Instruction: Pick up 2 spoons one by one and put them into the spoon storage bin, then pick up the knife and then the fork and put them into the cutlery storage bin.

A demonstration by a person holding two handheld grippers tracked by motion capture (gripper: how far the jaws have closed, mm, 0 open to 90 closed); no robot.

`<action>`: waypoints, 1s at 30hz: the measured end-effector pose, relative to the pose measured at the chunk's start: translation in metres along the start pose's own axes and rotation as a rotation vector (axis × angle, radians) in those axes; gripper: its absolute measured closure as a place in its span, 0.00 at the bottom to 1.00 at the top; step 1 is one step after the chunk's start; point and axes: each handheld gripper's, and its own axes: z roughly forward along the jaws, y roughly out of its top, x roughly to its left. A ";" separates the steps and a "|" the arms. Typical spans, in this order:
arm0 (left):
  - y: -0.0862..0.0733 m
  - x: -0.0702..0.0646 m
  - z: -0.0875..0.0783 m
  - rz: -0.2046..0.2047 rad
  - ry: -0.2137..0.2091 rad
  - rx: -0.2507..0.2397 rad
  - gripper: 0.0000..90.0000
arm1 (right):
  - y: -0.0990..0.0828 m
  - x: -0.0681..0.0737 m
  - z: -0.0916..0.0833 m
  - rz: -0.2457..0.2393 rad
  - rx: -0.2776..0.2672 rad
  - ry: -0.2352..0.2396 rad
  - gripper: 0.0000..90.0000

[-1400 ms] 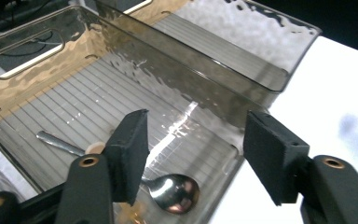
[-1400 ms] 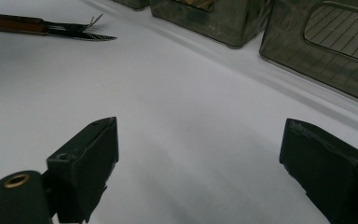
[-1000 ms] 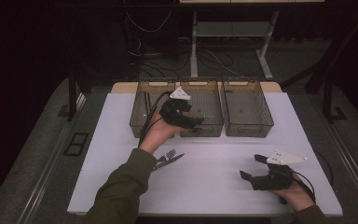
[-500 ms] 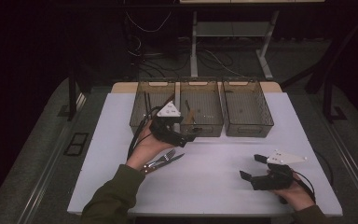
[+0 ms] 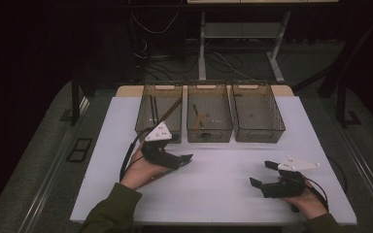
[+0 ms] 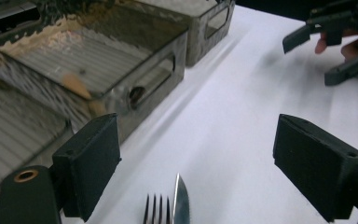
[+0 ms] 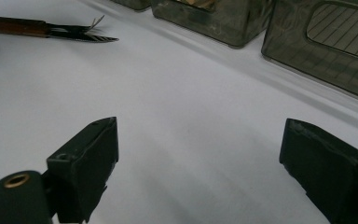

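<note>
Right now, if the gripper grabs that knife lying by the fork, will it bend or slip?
Probably no bending: the knife has a shiny metal blade, so likely stiff. It may slip, since it lies flat on the smooth white table beside the fork. The left gripper is open above it.

A fork (image 6: 154,211) and knife (image 6: 181,201) lie side by side, flat on the white table (image 5: 223,170).

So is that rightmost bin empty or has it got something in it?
Apparently empty: the rightmost bin shows just its bare ribbed floor, though small dark specks there are too tiny to identify.
</note>
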 end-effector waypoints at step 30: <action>-0.069 0.004 -0.057 -0.052 0.056 0.064 0.24 | 0.000 0.000 0.001 -0.005 0.007 -0.001 0.13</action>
